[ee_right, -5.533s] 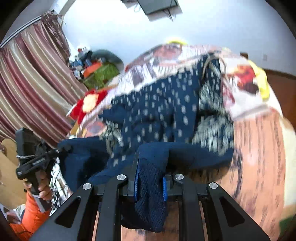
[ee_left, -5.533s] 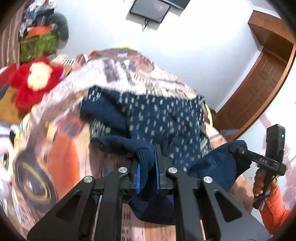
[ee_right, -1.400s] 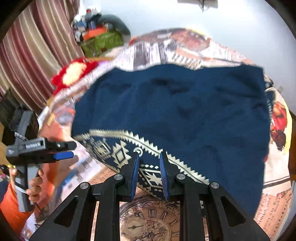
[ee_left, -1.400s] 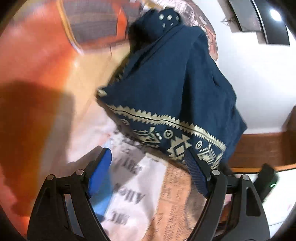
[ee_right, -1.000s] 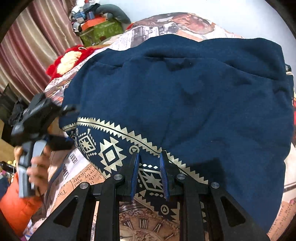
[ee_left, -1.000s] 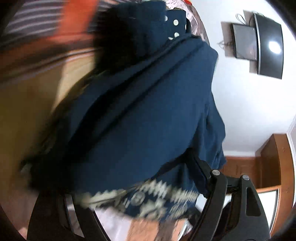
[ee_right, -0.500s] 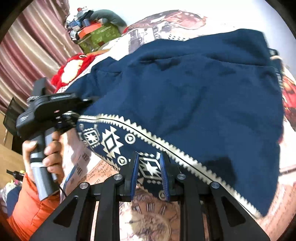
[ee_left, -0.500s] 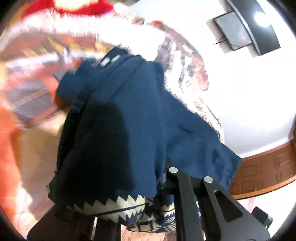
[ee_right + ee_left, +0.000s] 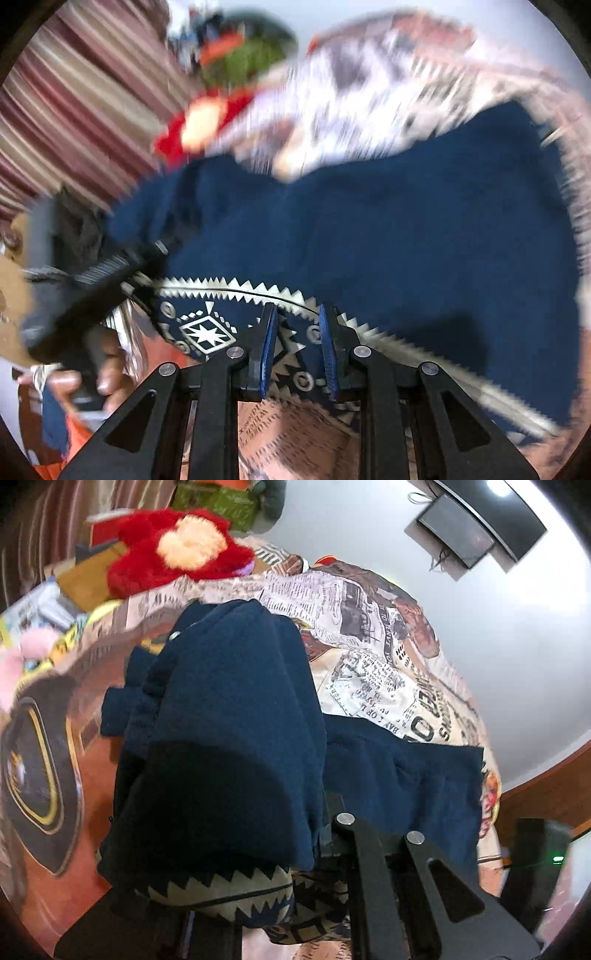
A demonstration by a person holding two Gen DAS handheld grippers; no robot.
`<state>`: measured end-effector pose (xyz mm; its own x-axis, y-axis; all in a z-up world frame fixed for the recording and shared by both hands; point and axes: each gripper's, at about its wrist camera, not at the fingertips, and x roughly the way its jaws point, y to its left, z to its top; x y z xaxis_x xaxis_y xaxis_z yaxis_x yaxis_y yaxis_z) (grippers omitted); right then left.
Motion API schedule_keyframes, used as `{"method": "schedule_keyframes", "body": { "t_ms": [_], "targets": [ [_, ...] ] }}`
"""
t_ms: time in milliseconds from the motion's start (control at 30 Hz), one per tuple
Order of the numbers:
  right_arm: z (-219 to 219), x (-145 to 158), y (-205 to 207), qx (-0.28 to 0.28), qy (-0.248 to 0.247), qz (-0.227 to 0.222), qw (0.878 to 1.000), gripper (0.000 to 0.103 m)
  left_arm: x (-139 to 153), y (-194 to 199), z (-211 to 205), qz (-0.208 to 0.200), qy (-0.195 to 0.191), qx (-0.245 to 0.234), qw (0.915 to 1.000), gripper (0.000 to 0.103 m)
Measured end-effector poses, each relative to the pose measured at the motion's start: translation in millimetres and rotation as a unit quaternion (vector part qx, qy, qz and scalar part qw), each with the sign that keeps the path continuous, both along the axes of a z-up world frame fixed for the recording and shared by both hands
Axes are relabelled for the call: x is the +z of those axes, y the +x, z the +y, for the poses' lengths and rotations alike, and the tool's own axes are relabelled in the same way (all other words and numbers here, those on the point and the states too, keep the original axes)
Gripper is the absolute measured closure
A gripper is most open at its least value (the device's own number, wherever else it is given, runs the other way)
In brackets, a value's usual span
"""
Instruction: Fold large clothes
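Left wrist view, far left: striped curtain [image 9: 44, 542], then a red plush toy [image 9: 177, 550] with a pale centre, lying at the far edge of the newspaper-print bedsheet [image 9: 376, 627]. Nearer, centre: navy sweater [image 9: 229, 716] bunched into a thick fold, draped over the left gripper [image 9: 291, 897] and hiding its fingertips; cream zigzag hem [image 9: 221, 893] hanging at the near edge. Cannot tell whether the left jaws are apart or together, only that cloth lies over them. To the right, more navy cloth spread flat on the sheet toward the wooden skirting. Far right, high on the wall: a dark screen [image 9: 458, 539].

Right wrist view, motion-blurred. Left edge: striped curtain [image 9: 74, 110] and, lower, the left hand [image 9: 85, 380] wrapped round the black handle of its tool. Centre: right gripper [image 9: 297, 350], blue pads [image 9: 267, 347] pinched on the patterned hem band [image 9: 207, 332] of the sweater [image 9: 369, 229], near edge of the bed. Beyond and to the right: plain navy body spread across the sheet [image 9: 369, 92], reaching toward its far right side.
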<state>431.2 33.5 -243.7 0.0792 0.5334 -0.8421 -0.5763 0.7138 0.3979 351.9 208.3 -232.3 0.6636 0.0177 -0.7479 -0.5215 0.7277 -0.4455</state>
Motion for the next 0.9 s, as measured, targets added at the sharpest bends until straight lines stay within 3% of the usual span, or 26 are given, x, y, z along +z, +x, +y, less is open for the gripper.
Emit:
{"method": "schedule_keyframes", "body": {
  "t_ms": [100, 200, 267, 333, 400, 533, 633, 767, 900],
  "targets": [
    [12.8, -21.8, -0.3, 0.014, -0.004, 0.014, 1.000, 0.082, 6.2, 2.4, -8.9, 0.000, 0.037, -0.012, 0.9992, 0.092],
    [10.0, -20.7, 7.1, 0.023, -0.003, 0.031, 0.999, 0.082, 23.7, 16.9, -28.7, -0.005, 0.076, -0.029, 0.9967, 0.092],
    [1.9, -19.9, 16.2, 0.010, 0.008, 0.067, 0.998, 0.082, 39.0, 21.5, -49.1, -0.016, 0.112, -0.047, 0.9925, 0.092],
    [-19.7, -16.5, 19.5, -0.019, 0.028, 0.107, 0.994, 0.082, 57.4, 36.0, -78.2, -0.032, 0.155, -0.076, 0.9845, 0.092],
    [-47.9, -4.8, 19.6, -0.040, 0.053, 0.109, 0.992, 0.082, 70.0, 48.3, -106.6, -0.046, 0.180, -0.110, 0.9763, 0.092],
    [-129.3, 37.3, 9.0, -0.103, 0.059, 0.029, 0.993, 0.082, 70.0, 68.7, -188.0, -0.056, 0.231, -0.230, 0.9437, 0.091],
    [-193.9, 66.0, -2.1, -0.160, 0.043, -0.029, 0.986, 0.082, 43.8, 74.9, -228.5, -0.029, 0.200, -0.317, 0.9267, 0.091],
    [-251.8, 84.0, -17.0, -0.199, 0.032, -0.050, 0.978, 0.082, 14.2, 83.1, -236.5, 0.015, 0.118, -0.364, 0.9236, 0.090],
    [-276.4, 87.8, -35.7, -0.205, 0.030, -0.057, 0.977, 0.082, 22.8, 75.4, -227.9, 0.008, 0.086, -0.386, 0.9187, 0.081]
  ]
}}
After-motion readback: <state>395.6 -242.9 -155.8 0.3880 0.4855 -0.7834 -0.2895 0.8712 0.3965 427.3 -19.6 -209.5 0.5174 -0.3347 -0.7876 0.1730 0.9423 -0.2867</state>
